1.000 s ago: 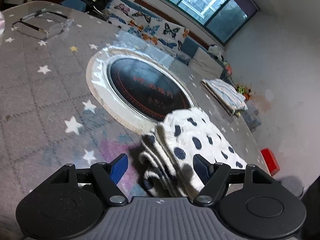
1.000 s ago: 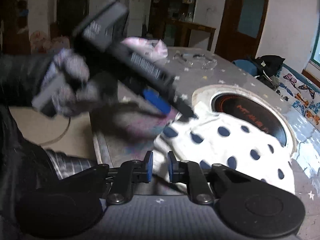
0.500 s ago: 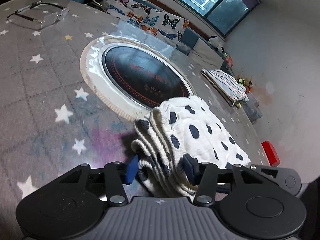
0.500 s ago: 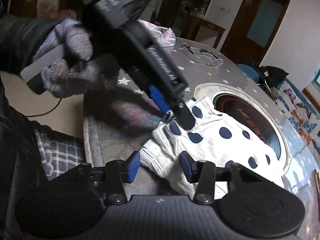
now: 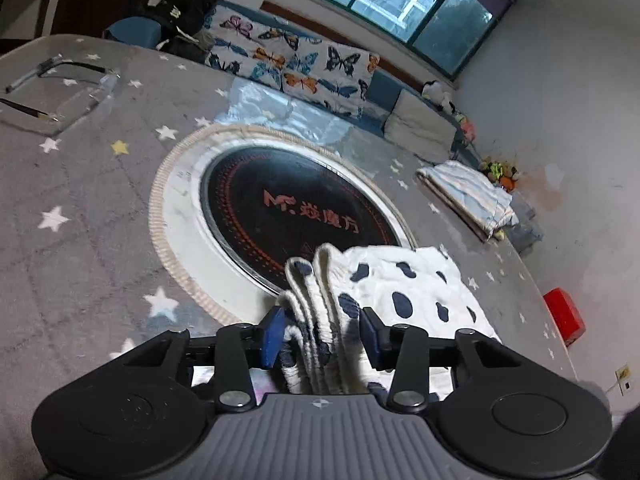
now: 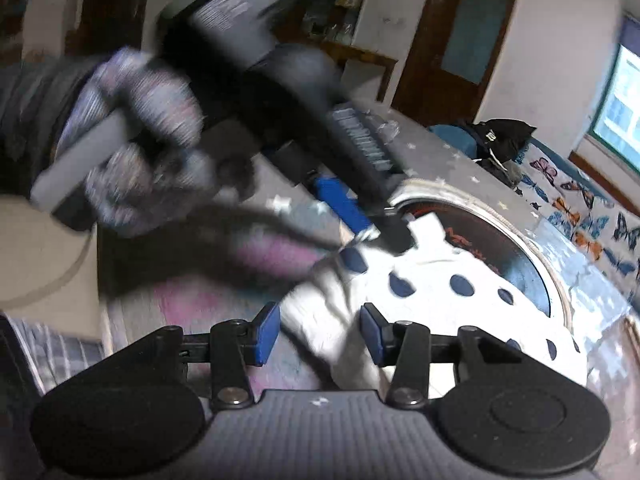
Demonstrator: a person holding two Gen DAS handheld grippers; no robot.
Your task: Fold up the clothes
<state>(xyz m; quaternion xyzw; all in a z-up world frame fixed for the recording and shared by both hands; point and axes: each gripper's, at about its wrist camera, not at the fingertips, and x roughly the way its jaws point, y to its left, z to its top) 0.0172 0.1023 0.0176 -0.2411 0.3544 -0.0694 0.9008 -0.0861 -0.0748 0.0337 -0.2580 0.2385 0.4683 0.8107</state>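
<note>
A white garment with dark blue spots (image 5: 400, 292) lies folded on the grey star-patterned table (image 5: 80, 240), partly over a round black hob (image 5: 288, 204). My left gripper (image 5: 320, 336) is closing on the garment's stacked folded edge, and the layers stand bunched upright between its blue pads. In the right wrist view the same garment (image 6: 440, 292) shows, with the left gripper (image 6: 372, 228) clamped on its far corner and a gloved hand (image 6: 140, 152) holding it. My right gripper (image 6: 320, 332) has a near corner of the cloth between its pads, which stand apart.
A folded striped cloth (image 5: 468, 196) lies at the table's far right edge. A pair of glasses (image 5: 72, 92) sits at the far left. A butterfly-print sofa (image 5: 300, 60) stands beyond the table, and a red box (image 5: 564, 316) is on the floor to the right.
The left jaws have narrowed onto the folded edge, which now stands bunched up between them. The right jaws have widened and moved forward around the garment's near corner.
</note>
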